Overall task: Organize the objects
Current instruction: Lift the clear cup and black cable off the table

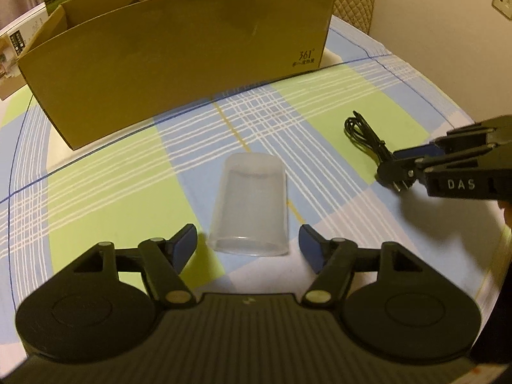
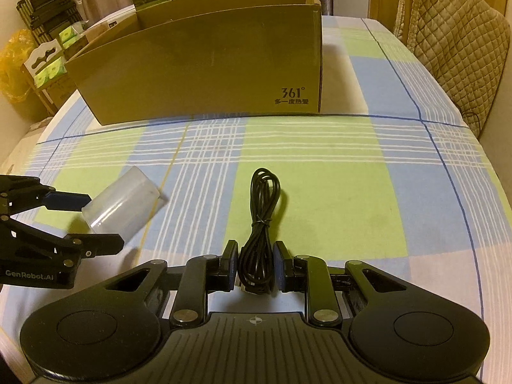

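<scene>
Two grippers | left gripper [image 1: 246, 246] apart beside cup [image 1: 251, 204] (translucent) | right gripper [image 2: 255, 267] clamps cable [image 2: 260, 224]

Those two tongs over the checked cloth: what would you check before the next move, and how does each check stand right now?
1. Right tongs closed on the bundled black cable: ok.
2. Left tongs gripping the frosted translucent plastic cup: not ok, pads clear of it.
3. Cup standing upright: not ok, lying on its side.
4. Open brown cardboard box top unobstructed: ok.
5. Room inside the box: cannot tell.
6. Cable's tie holding the loops: ok.
</scene>
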Tool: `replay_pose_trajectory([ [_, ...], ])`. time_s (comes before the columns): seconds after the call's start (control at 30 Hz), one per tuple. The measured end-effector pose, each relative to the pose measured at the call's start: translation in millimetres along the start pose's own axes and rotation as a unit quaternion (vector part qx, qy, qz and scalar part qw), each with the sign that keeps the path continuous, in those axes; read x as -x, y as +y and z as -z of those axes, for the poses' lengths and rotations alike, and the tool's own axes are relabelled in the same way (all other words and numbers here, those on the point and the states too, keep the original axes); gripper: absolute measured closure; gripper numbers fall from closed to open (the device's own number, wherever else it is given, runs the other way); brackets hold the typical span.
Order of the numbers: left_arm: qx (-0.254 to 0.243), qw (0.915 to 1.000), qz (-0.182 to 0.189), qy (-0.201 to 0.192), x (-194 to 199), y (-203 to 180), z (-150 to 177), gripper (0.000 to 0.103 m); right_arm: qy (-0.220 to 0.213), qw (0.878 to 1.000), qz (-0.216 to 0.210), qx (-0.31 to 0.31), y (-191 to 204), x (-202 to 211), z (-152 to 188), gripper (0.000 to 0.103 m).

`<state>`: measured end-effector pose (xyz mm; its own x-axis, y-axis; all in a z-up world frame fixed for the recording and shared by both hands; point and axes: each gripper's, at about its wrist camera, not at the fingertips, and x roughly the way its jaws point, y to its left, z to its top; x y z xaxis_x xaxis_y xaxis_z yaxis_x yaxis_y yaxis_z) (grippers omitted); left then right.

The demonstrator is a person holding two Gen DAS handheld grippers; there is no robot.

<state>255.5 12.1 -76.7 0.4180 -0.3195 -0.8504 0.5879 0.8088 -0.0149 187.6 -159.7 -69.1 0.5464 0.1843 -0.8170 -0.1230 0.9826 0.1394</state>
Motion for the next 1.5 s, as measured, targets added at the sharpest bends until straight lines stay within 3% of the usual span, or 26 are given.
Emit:
replay_pose_trajectory([
  [0.23,-0.011,0.9999,-0.012,0.004,-4.0,9.1,-1.6,0.037,0.000,1.000,0.002,0.007,1.8,-1.5,-0.2,0.083],
  [0.63,-0.022,0.9993,0.029,-0.013,-12.5,10.8,-9.8,0.038,-0.007,1.000,0.007,0.005,1.7,-2.9,-1.3,0.083],
  [0.83,-0.034,0.9989,0.031,-0.009,-19.7,3.9,-11.2,0.048,-0.015,1.000,0.011,0.009,3.5,-5.5,-2.5,0.083],
  [1.1,-0.038,0.9989,0.022,-0.013,-21.7,2.1,-11.1,0.054,-0.023,1.000,0.019,-0.004,3.1,-10.7,-5.2,0.083],
  [1.5,-0.038,0.9990,0.018,-0.016,-22.7,1.1,-11.1,0.055,-0.032,0.999,0.039,0.017,11.8,-16.8,-6.1,0.084],
])
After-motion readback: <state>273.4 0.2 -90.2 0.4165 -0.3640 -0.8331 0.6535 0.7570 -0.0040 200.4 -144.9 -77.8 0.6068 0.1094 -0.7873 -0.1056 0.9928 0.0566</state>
